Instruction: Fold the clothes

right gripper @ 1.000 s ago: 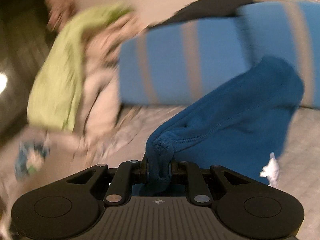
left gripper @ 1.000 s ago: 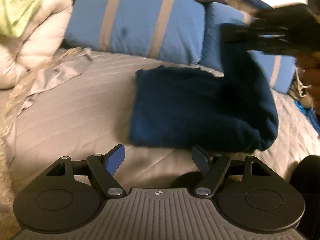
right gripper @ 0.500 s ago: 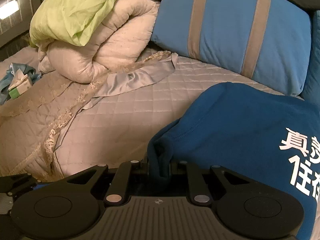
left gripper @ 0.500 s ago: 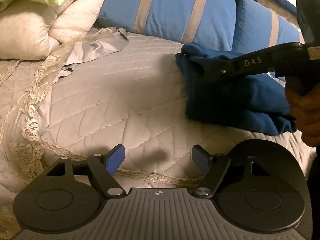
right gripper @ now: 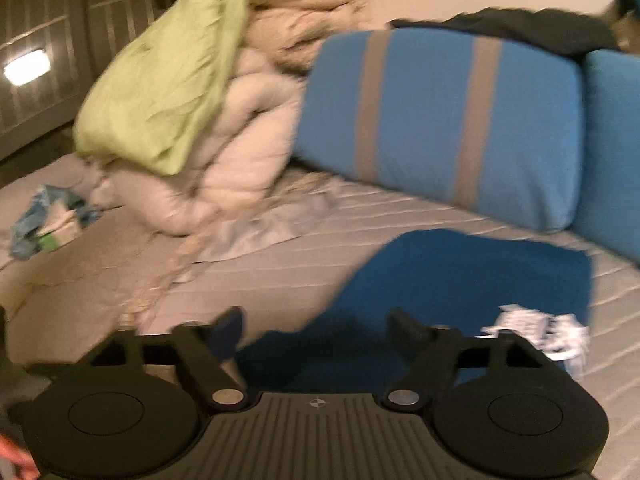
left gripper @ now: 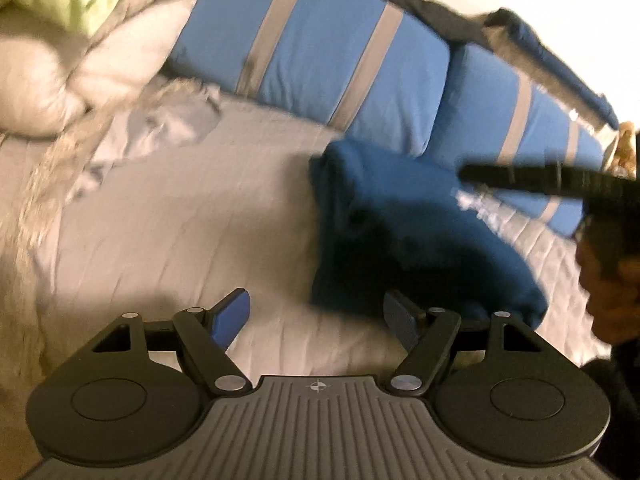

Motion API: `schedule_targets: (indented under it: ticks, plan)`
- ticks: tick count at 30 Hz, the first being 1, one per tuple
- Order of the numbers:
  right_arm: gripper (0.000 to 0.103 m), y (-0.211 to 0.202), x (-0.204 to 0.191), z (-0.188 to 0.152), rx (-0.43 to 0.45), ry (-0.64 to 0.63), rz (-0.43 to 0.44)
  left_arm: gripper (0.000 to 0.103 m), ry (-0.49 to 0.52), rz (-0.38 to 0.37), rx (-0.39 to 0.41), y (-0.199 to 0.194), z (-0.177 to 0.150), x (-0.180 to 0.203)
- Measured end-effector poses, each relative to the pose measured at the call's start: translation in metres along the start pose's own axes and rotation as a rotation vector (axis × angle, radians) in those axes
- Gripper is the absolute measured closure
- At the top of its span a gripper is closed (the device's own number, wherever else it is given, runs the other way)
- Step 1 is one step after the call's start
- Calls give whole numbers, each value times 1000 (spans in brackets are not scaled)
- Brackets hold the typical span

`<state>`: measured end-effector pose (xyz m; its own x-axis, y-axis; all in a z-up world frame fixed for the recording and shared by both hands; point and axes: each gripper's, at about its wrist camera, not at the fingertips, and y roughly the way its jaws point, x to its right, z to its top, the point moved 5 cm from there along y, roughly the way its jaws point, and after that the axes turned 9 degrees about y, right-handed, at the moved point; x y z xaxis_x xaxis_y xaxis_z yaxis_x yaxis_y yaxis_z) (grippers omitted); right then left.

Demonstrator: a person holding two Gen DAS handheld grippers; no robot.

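While the blue garment [right gripper: 460, 276] lies folded on the bed [right gripper: 304, 264] (blurred) | both hand-held grippers [left gripper: 316, 320] [right gripper: 316, 324] spread wide, holding nothing

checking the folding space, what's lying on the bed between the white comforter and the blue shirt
In the right wrist view, a crumpled grey sheet with lace trim lies beside the comforter; then bare quilted bed up to the shirt.

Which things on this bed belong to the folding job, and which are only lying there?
For the job:
- blue sweatshirt, folded on the bed
- left gripper, open
- right gripper, open

Only lying there:
- striped blue pillows
- white comforter
- green cloth
- grey quilted bedcover
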<state>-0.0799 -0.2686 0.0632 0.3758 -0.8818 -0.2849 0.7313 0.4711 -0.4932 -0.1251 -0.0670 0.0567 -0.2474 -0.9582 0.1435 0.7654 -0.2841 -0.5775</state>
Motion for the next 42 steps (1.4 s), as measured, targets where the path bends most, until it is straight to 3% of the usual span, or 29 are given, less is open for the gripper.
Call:
schedule_targets:
  ticks: [6,11,20,23,28,33,36,42]
  plan:
    - [7,-16,52,-8,-3,52,-158,29,62,-4,38,21,46,16]
    - [4,-29,73,-23,-14,60,-206,29,135,-2,-32,61,65,36]
    - [3,-36,99,-31,-23,132,-252,29,204,64,-236,116,54,33]
    - [3,-38,105,-33,-25,153,-252,28,118,36,-296,124,45,15]
    - [3,-40,118,-36,-35,187,-263,27,-77,-100,-369,135,35,-12]
    - [3,-43,128,-36,-39,216,-269,29,-195,-215,-401,137,35,-27]
    - [3,-46,130,-32,-29,200,-269,29,-315,-323,-438,139,34,-33]
    - [3,-51,133,-24,-14,184,-267,29,-428,-457,-466,143,25,-39]
